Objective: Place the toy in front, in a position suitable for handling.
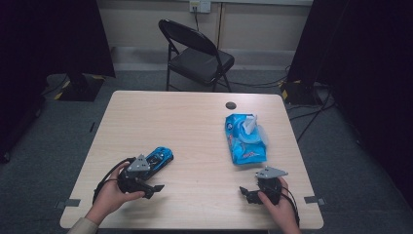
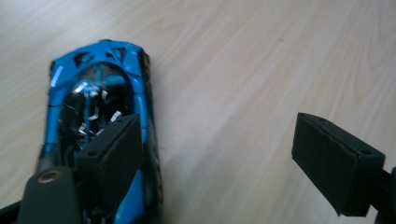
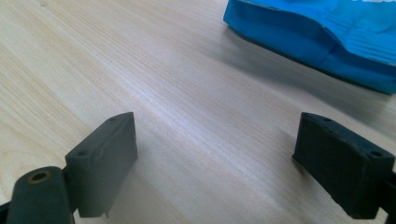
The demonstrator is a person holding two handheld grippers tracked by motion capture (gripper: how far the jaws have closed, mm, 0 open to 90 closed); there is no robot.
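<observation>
The left gripper (image 1: 146, 181) has its jaws wide apart and holds nothing. In the left gripper view one jaw stands over the rear part of the blue toy car (image 2: 100, 126); the other jaw is well to the side, above bare wood. I cannot tell if the jaw touches the car. The car lies on the wooden table (image 1: 195, 126), near its front left corner. The right gripper (image 1: 253, 192) is also spread open and empty, low over the table near the front right corner. Just beyond it lies a blue wipes pack (image 1: 245, 139), with its lid flap raised.
</observation>
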